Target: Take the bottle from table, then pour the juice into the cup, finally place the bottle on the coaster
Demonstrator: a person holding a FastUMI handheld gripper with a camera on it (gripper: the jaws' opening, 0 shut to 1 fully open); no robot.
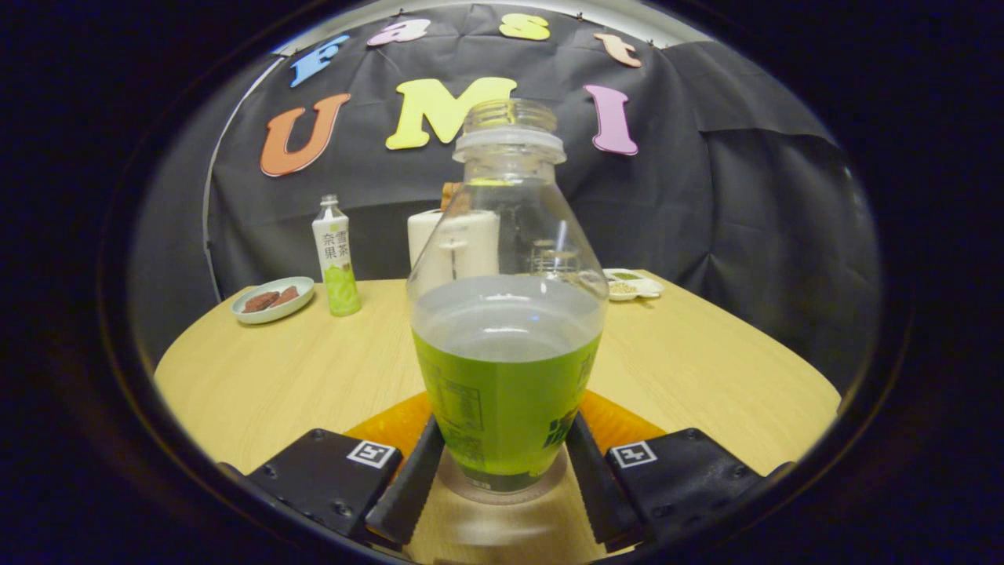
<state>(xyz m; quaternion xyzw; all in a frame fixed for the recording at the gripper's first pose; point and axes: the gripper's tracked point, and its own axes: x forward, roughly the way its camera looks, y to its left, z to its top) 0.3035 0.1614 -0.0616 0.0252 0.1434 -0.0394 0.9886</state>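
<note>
- Wooden table (pixel 690 369) is carrying an orange coaster (pixel 620 420) at its near edge.
- Bottle (pixel 508 314) is standing upright, uncapped.
- I am watching the gripper (pixel 502 479) pinching its base.

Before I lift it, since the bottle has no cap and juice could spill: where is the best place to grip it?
Grip the bottle low on its labelled body, from this side, level with the table. That part is straight-walled; above it the shoulder tapers and would slip. The tool already has a finger on each side there. Keep it upright, as the neck is open.
</note>
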